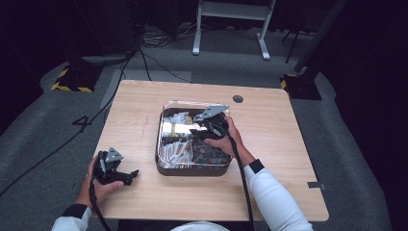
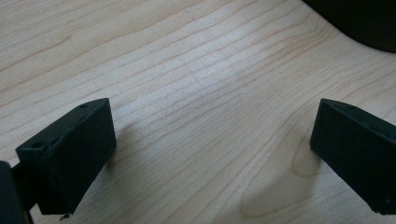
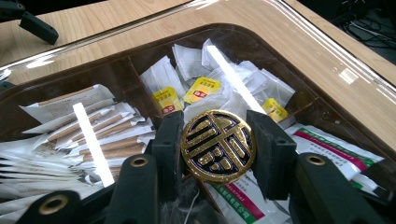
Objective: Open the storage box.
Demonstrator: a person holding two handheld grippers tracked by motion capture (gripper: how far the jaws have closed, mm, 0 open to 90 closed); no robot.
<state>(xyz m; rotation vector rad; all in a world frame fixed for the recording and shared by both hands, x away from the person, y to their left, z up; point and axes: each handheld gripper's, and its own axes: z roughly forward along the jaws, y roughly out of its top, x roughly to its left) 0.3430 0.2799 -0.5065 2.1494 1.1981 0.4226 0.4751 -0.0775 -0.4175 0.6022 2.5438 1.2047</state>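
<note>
Two risks: my right jaws pinch the round gold knob on the clear lid over the tea-bag box; a shallow edge grip may slip. My left jaws rest spread on the tabletop.

Round gold-and-black knob — on clear lid

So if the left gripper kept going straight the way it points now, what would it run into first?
Probably the dark box ahead: the left gripper lies low with open jaws over the bare wooden table; depth is unclear.
</note>
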